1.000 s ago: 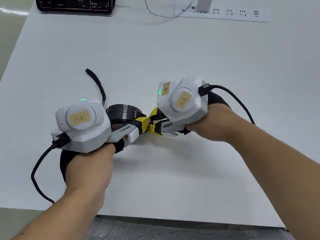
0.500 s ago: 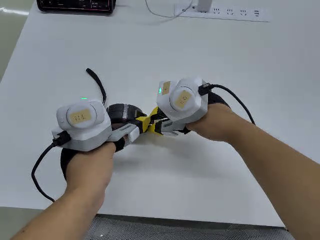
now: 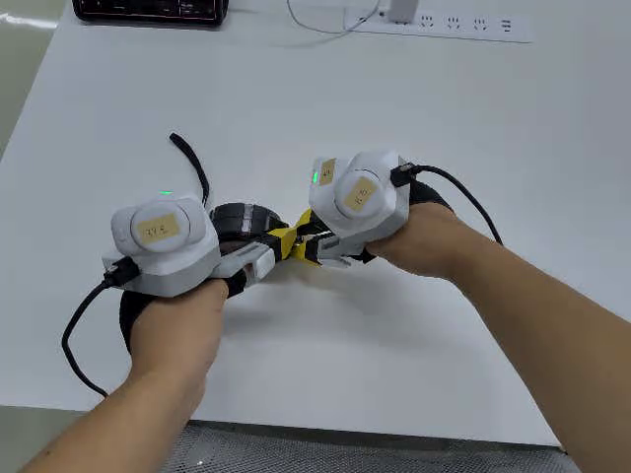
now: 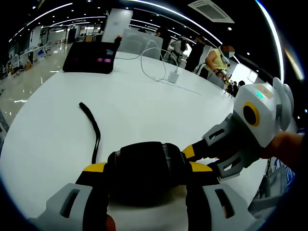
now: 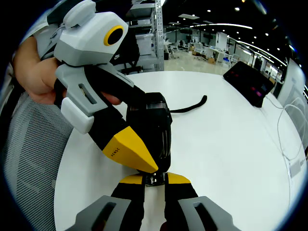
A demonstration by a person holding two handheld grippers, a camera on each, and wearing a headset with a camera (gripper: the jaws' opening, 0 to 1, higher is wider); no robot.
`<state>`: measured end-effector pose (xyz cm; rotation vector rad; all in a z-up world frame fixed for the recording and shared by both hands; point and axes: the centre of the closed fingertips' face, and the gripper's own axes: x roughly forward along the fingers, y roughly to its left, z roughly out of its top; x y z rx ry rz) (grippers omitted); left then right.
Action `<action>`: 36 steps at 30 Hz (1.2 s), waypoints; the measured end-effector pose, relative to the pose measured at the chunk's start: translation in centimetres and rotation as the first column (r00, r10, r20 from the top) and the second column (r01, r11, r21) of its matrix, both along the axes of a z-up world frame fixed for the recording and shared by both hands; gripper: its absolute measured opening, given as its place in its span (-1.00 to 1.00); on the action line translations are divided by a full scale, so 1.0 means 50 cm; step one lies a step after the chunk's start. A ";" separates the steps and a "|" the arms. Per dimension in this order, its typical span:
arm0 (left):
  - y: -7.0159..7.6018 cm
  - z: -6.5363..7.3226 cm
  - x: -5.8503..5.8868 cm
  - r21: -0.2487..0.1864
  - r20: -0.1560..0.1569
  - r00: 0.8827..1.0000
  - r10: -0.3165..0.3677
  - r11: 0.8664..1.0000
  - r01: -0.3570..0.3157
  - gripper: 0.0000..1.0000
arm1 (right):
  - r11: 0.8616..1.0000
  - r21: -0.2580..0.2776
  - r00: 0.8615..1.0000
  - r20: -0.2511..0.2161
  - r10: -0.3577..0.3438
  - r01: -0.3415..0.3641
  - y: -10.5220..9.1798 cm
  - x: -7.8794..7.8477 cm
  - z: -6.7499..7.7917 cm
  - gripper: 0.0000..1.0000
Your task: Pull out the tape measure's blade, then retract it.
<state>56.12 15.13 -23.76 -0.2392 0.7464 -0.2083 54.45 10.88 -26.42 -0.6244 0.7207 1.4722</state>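
- While the tape measure [image 3: 240,221] sits on the white table [image 3: 444,128], the left gripper [image 4: 147,169] clamps its black case from both sides, yellow-tipped jaws pressed to the housing.
- Facing it from the other side, the right gripper [image 5: 155,180] has its jaws pinched together on the blade tip [image 5: 154,178] at the mouth of the case, and hardly any blade is drawn out.
- The case's black strap [image 4: 94,130] trails loose across the table behind it.
- A power strip [image 3: 454,22] lies at the far edge.
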 end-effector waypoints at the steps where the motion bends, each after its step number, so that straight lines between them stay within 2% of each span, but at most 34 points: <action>1: 0.000 0.000 0.000 -0.002 0.001 1.000 0.000 1.000 0.000 0.23 | 1.000 0.000 1.000 0.000 -0.001 0.001 0.000 0.000 0.000 -0.76; 18: 0.001 -0.003 0.003 -0.011 0.009 1.000 -0.006 1.000 0.006 0.25 | 1.000 0.002 1.000 0.006 -0.010 0.010 -0.003 0.006 0.005 -0.64; 22: 0.002 -0.002 0.003 -0.007 0.009 1.000 -0.009 1.000 0.009 0.26 | 1.000 0.002 1.000 0.007 -0.010 0.010 -0.005 0.006 0.006 -0.63; 24: 0.006 -0.001 0.002 0.011 0.013 1.000 -0.016 1.000 0.016 0.31 | 1.000 0.004 1.000 0.004 -0.012 0.012 -0.005 0.006 0.008 -0.62; 28: 0.004 0.003 0.000 0.002 0.018 1.000 -0.018 1.000 0.017 0.31 | 1.000 0.005 1.000 0.002 -0.012 0.012 -0.005 0.005 0.009 -0.60; 36: -0.002 0.009 0.001 -0.005 0.033 0.999 -0.034 0.999 0.034 0.38 | 1.000 0.006 1.000 0.005 -0.015 0.015 -0.006 0.004 0.011 -0.43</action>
